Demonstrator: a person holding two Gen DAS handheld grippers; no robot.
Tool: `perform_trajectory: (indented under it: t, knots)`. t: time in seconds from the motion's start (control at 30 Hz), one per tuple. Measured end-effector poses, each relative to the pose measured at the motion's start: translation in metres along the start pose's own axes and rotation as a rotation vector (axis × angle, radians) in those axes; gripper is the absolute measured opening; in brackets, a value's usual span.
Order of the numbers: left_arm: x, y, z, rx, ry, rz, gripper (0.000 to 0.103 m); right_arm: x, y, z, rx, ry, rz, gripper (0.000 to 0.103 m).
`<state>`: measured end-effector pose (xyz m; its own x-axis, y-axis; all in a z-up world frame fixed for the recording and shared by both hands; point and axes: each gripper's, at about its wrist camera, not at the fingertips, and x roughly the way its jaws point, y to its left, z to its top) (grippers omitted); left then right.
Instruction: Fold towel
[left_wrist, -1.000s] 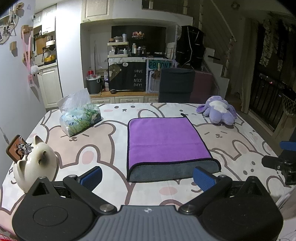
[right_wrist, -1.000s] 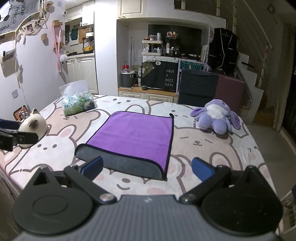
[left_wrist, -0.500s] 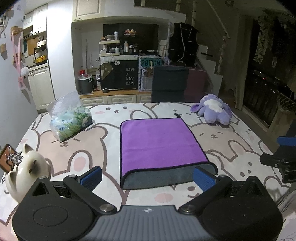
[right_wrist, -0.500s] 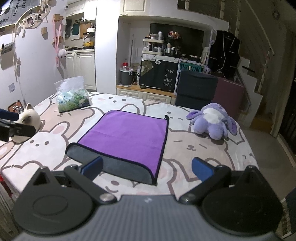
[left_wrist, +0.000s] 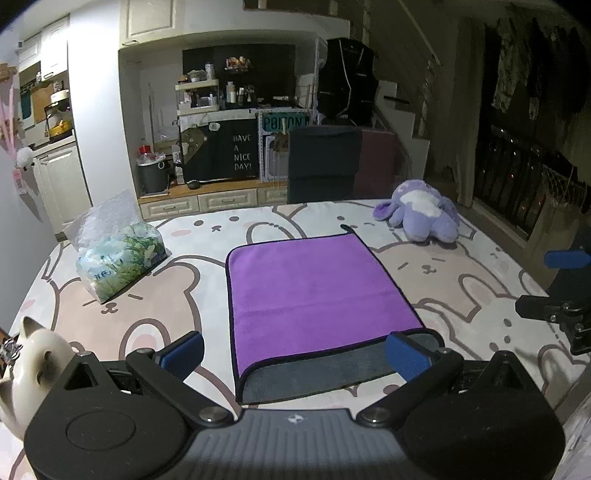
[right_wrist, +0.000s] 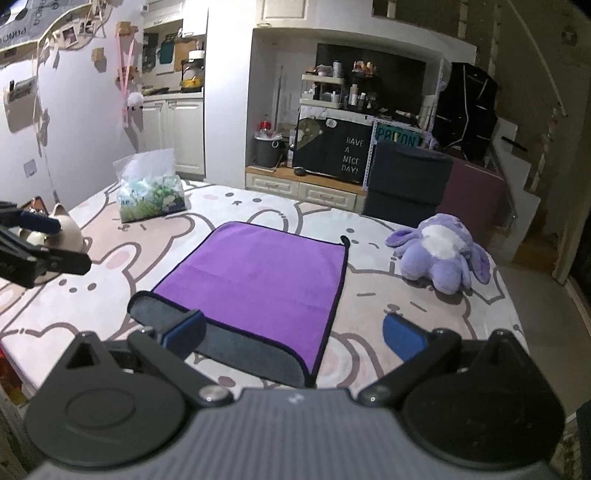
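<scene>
A towel (left_wrist: 317, 291), purple on top with a grey underside showing along its near edge, lies flat in the middle of the table; it also shows in the right wrist view (right_wrist: 258, 284). My left gripper (left_wrist: 295, 354) is open and empty, held above the towel's near grey edge. My right gripper (right_wrist: 291, 332) is open and empty, above the towel's near right corner. Each gripper shows at the edge of the other's view: the right one (left_wrist: 561, 295) and the left one (right_wrist: 33, 243).
The table wears a bunny-print cloth (left_wrist: 461, 288). A tissue pack (left_wrist: 114, 254) lies at the far left, a cat-shaped white jar (left_wrist: 33, 354) at the near left, a purple plush toy (left_wrist: 421, 214) at the far right. A dark chair (left_wrist: 325, 162) stands behind the table.
Both grippers have drawn back and risen a little from the towel, staying open. The towel has not moved.
</scene>
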<state>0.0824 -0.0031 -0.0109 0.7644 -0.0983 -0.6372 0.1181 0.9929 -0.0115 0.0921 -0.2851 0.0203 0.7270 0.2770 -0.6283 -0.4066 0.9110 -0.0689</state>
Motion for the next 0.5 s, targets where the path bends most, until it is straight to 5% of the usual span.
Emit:
perform_trajectory:
  t: [0.5]
  knots:
    - [0.059, 0.012, 0.003, 0.048, 0.073, -0.048, 0.103, 0.068, -0.006, 0.008, -0.014, 0.089, 0.056, 0.103]
